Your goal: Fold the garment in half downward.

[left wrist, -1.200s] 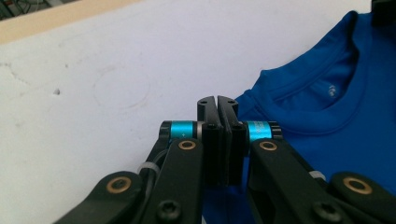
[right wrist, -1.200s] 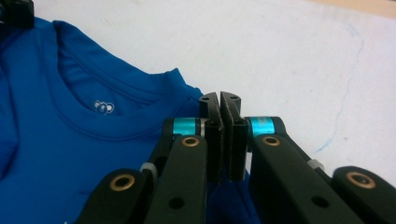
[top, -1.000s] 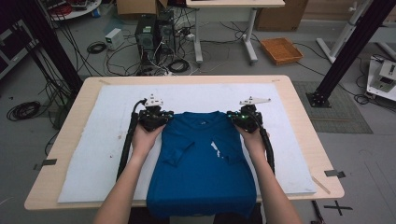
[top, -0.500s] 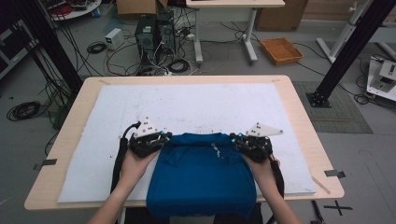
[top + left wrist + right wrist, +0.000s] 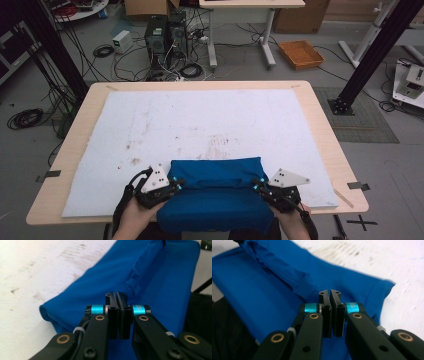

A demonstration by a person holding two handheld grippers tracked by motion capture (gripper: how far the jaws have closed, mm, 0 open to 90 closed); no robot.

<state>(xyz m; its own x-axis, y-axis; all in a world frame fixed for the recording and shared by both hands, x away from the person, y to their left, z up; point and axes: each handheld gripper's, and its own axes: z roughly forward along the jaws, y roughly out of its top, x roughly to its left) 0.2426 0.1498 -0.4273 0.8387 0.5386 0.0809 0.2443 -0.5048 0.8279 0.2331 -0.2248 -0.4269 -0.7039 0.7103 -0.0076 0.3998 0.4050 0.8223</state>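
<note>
High view: a folded blue shirt (image 5: 215,192) lies between the two grippers at the near tabletop (image 5: 320,130) edge. Left gripper (image 5: 117,298) and right gripper (image 5: 330,295) jaws are pressed together over the cloth; whether they pinch it, I cannot tell.

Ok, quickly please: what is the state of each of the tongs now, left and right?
Left tongs: closed, with no cloth seen between them, above the blue shirt.
Right tongs: closed too, above the same shirt.
</note>
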